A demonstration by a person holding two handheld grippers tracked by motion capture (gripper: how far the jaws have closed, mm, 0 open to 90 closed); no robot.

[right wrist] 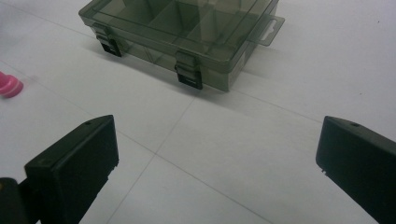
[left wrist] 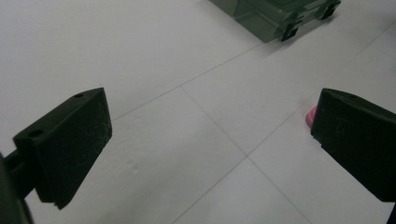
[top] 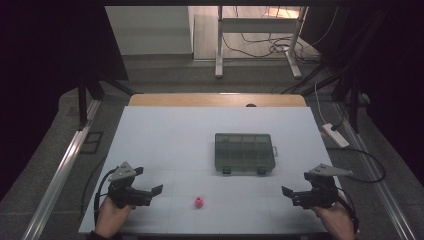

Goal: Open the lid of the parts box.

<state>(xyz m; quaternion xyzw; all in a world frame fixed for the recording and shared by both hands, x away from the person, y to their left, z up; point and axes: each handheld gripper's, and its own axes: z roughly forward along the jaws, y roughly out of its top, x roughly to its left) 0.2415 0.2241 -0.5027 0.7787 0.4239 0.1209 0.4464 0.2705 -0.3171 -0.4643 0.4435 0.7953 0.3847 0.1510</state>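
A smoky clear compartment box (top: 245,152) lies closed on the white table, right of centre, with two dark latches on its near side; it appears again (right wrist: 187,32) and at the top of the left gripper view (left wrist: 275,16). A small pink piece (top: 199,201) sits near the front edge, also visible as (right wrist: 9,85) and half hidden behind a jaw (left wrist: 310,116). My left gripper (top: 150,192) is held open at the front left, jaws wide and empty. My right gripper (top: 292,194) is open at the front right, pointing toward the box.
The white table (top: 165,140) has a wooden strip (top: 215,100) along its far edge. A white power strip (top: 336,135) lies off the right side. A desk frame (top: 257,40) and cables stand beyond. Metal rails (top: 65,170) run along both sides.
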